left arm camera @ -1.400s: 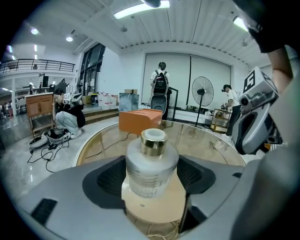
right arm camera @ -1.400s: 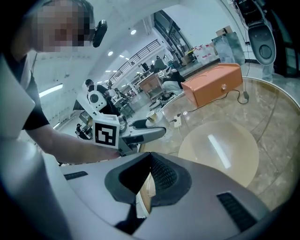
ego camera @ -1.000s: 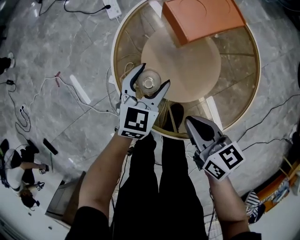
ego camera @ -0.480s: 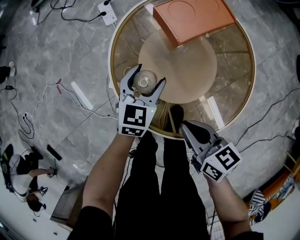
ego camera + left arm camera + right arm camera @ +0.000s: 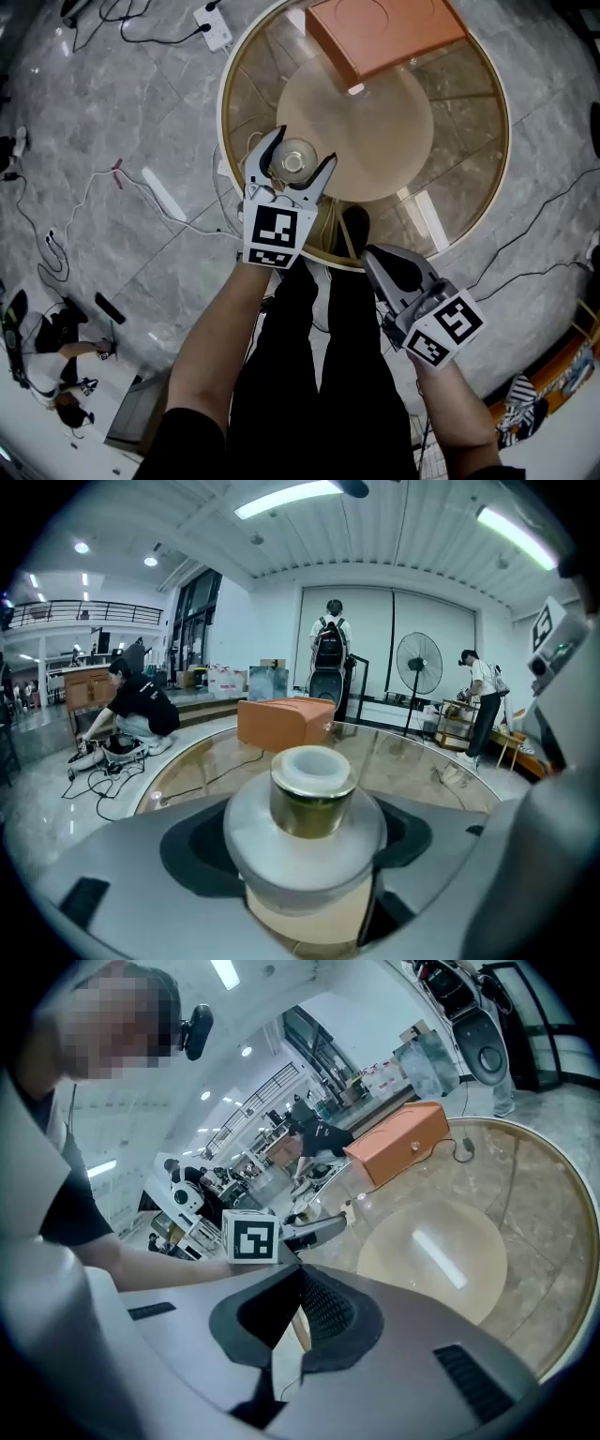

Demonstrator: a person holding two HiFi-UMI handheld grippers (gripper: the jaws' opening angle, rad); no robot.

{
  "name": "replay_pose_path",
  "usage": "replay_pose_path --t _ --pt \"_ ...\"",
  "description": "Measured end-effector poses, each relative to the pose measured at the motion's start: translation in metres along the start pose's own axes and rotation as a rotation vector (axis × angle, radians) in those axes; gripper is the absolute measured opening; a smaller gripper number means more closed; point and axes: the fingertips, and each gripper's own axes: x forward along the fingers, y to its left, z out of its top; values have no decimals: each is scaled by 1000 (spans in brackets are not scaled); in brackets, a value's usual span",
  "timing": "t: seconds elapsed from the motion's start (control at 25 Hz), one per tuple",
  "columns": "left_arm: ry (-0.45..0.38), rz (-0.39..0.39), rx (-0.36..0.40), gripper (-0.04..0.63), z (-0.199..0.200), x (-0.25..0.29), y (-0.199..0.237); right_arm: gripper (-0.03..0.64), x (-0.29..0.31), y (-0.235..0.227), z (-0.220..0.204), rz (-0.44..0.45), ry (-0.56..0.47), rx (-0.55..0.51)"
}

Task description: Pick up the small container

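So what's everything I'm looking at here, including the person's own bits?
Table: one, round glass with gold rim, centre.
Small container: one, frosted with gold collar, at table's near edge.
Box: one, orange, table's far side.
Power strip: one, white, floor beyond the table.
Fan: one, black, standing in the hall behind.
Left claw: one, grey, jaws apart around the container.
Right claw: one, grey, jaws together, empty.
Legs: two, black trousers, below.

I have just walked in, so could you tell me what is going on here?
A person stands at a round glass table with a gripper in each hand. The left gripper has its open jaws around the small container on the table. The right gripper is shut and empty, held off the table's edge.
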Motion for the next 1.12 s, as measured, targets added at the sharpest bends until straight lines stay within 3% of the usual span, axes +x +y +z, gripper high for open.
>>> replay_pose_path --t 0.24,0.48,0.84,1.12 --pt "36 18 58 348 -7 5 -2 14 -6 3 -17 -11 -12 60" --pt "78 -18 57 344 7 -16 -10 14 -25 27 10 -20 -55 39" --pt "48 -51 7 344 120 -124 -28 14 -68 108 83 -41 -136 -50" --pt "28 -56 76 344 232 -259 -37 14 -121 213 146 -50 -232 -114"
